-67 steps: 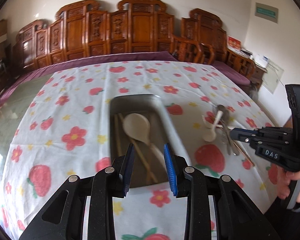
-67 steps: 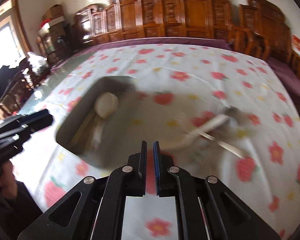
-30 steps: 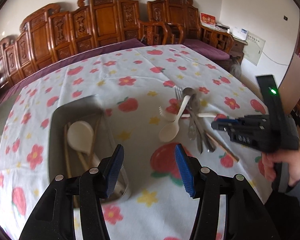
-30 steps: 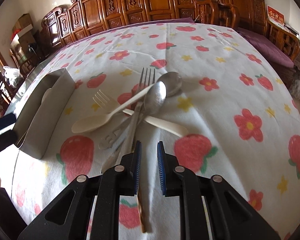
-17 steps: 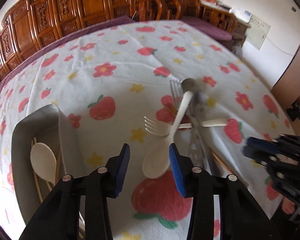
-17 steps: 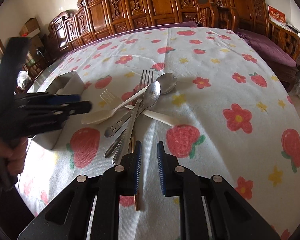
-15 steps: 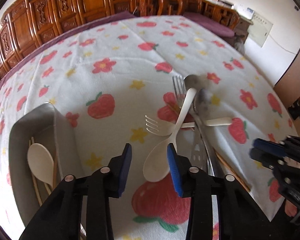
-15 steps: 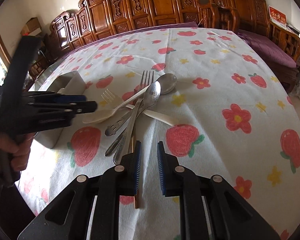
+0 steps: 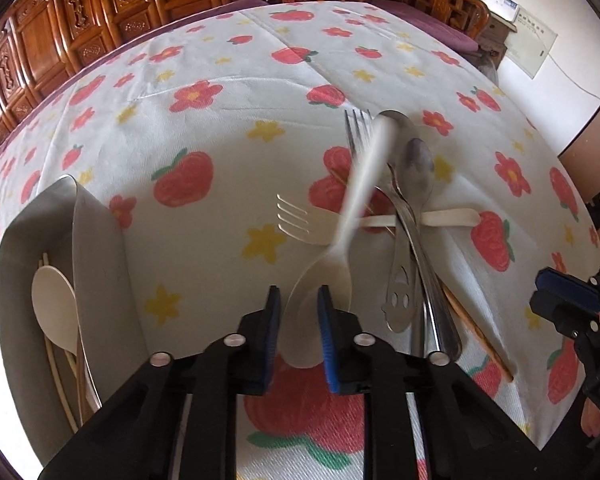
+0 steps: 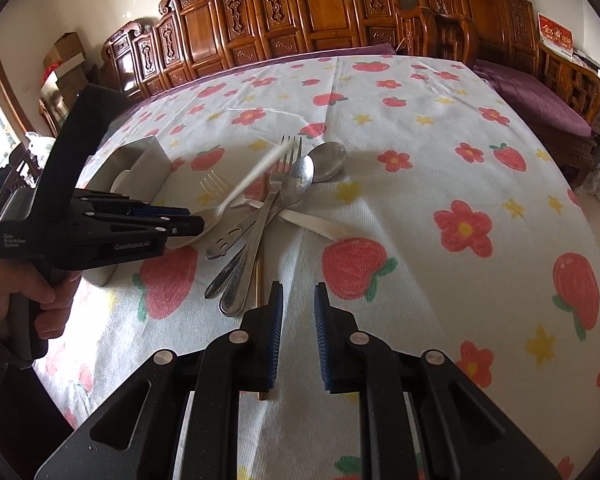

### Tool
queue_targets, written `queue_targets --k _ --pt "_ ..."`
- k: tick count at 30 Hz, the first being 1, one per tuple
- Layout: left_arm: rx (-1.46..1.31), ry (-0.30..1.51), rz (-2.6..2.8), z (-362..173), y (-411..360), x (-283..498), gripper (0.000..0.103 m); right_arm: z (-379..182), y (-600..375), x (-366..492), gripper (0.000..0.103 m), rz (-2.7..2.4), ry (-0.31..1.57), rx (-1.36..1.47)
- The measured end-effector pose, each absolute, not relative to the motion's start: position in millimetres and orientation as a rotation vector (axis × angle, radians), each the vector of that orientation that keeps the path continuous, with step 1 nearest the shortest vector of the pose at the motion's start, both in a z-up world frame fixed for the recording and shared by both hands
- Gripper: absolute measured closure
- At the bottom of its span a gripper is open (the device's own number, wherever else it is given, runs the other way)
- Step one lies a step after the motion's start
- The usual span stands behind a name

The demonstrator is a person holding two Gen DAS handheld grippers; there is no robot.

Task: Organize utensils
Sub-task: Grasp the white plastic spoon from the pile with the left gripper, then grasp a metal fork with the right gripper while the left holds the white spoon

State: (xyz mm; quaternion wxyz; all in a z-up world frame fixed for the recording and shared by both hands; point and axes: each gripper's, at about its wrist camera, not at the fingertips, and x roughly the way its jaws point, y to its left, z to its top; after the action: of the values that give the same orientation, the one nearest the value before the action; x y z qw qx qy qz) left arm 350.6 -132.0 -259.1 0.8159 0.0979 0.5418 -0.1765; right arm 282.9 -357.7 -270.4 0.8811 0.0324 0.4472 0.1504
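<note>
Left wrist view, item: cream plastic spoon [image 9: 320, 280], bowl between the blue pads, handle blurred and tilted up off the pile.
Landmark: steel tray [image 9: 96, 248], open-topped, on the strawberry tablecloth [image 9: 220, 92].
Left gripper [image 9: 298, 312]: jaws closing on the spoon bowl; pads look to be pressing its edges, so it reads as grasping the spoon.
Right gripper [image 10: 298, 312]: jaws nearly together with a narrow gap, nothing between them; hovers over bare cloth on the side of the pile away from the tray.
Tray contents: one cream spoon [image 9: 54, 312] and thin chopsticks [image 9: 56, 364].
Pile, beside the tray, apart from it: cream fork [image 9: 304, 220], metal fork [image 9: 358, 128], two metal spoons [image 9: 418, 168], slotted metal handle [image 9: 398, 280], a wooden stick [image 9: 476, 336] beneath.
Step in hand, judged: pick-up of the plastic spoon, first lift from the pile.
Progress, judged: early; most utensils lie outside the tray.
Next move calls for: a firm grip on the slippery curved bowl, a lift clear of the crossed forks, then carry over the tray wall and lay alongside the spoon there.
Risk: the handle may drag the cream fork or pivot in the pads.
</note>
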Motion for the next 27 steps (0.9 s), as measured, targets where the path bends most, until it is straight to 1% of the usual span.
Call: queue_targets --k 2,5,17,27 --pt "0.200 1.150 -0.392 -258 -132 347 0.099 -271 -358 282 0.085 0.309 0.935 0.064" --pt "0.192 1.133 -0.412 -254 -131 341 0.102 -273 -357 281 0.085 0.305 0.942 0.060" --pt "0.124 1.003 -0.407 -226 -101 294 0.102 -278 -343 286 0.085 0.300 0.953 0.047" --pt "0.082 0.941 -0.439 -213 -88 280 0.102 -286 -314 319 0.085 0.304 0.985 0.040"
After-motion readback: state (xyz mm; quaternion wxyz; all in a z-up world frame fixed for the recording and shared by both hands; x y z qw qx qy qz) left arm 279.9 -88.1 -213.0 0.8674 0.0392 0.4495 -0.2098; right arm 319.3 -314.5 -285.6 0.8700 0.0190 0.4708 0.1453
